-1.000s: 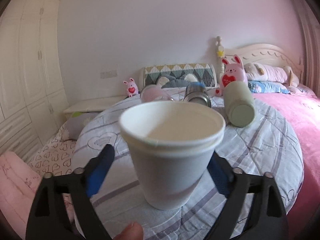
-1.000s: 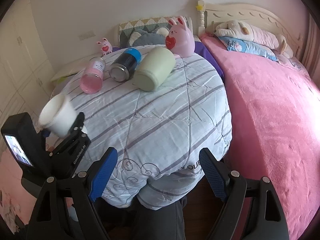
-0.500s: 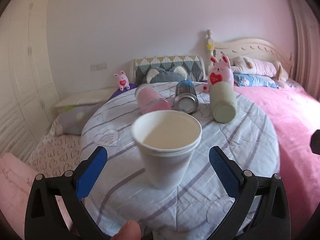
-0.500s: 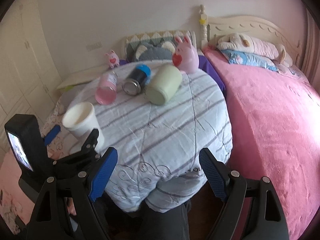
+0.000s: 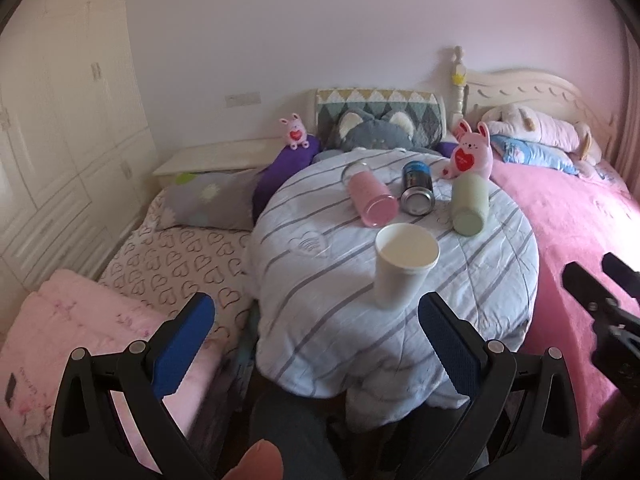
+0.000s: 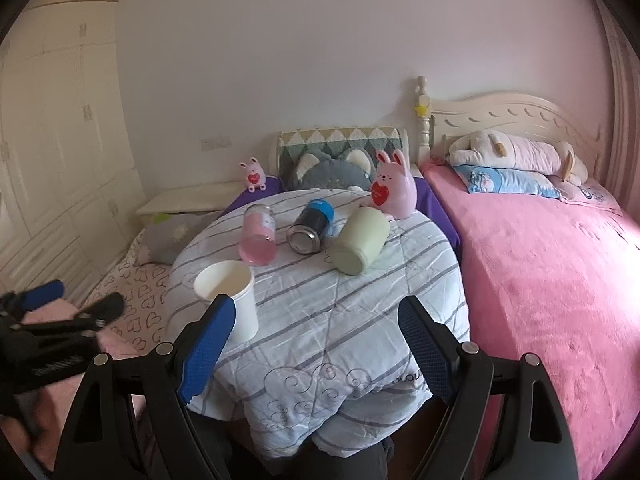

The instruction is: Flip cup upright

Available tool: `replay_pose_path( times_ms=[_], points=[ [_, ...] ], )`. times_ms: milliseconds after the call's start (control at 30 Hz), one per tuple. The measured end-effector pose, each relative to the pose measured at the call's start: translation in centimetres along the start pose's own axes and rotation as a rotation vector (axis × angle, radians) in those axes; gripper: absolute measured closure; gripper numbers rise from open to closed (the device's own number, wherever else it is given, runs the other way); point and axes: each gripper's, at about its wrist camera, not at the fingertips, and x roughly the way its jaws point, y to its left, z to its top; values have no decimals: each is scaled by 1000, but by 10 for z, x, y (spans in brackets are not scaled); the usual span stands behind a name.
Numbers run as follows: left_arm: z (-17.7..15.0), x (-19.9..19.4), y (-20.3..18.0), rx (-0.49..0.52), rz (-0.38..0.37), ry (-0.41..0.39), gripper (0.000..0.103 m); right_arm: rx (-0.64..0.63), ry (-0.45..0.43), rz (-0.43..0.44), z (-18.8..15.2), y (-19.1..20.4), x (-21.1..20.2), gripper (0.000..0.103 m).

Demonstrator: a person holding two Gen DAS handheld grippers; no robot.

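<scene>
A white paper cup [image 5: 402, 268] stands upright, mouth up, on the round table with the striped cloth [image 5: 320, 288]; it also shows in the right wrist view [image 6: 232, 300]. My left gripper [image 5: 316, 344] is open and empty, pulled back below the table's near edge, apart from the cup. My right gripper [image 6: 316, 344] is open and empty at the table's near edge, its left finger [image 6: 206, 344] in front of the cup's base. The left gripper [image 6: 60, 312] also shows at the left of the right wrist view.
A pink cup [image 5: 372, 198], a metal cup with a blue end [image 5: 417, 193] and a pale green cup [image 5: 469, 204] lie on their sides at the table's far part. A pink rabbit toy [image 5: 470, 156] stands behind them. A pink bed [image 6: 560, 280] is on the right.
My left gripper has let go of the white cup and drawn back and up from the table. The cup now stands alone. The right gripper has lifted slightly.
</scene>
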Motion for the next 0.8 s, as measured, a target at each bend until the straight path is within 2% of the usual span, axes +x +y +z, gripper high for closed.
replay_pose_path(
  times_ms=[167, 300, 800],
  points=[
    [-16, -25, -1, 6, 11, -14, 0, -14, 16, 21, -9, 8, -5, 18],
    [-22, -25, -11, 25, -16, 12, 0, -26, 22, 32, -10, 12, -7, 18],
    [-20, -25, -9, -4, 2, 29, 0, 11, 29, 16, -12, -4, -9, 18]
  ],
)
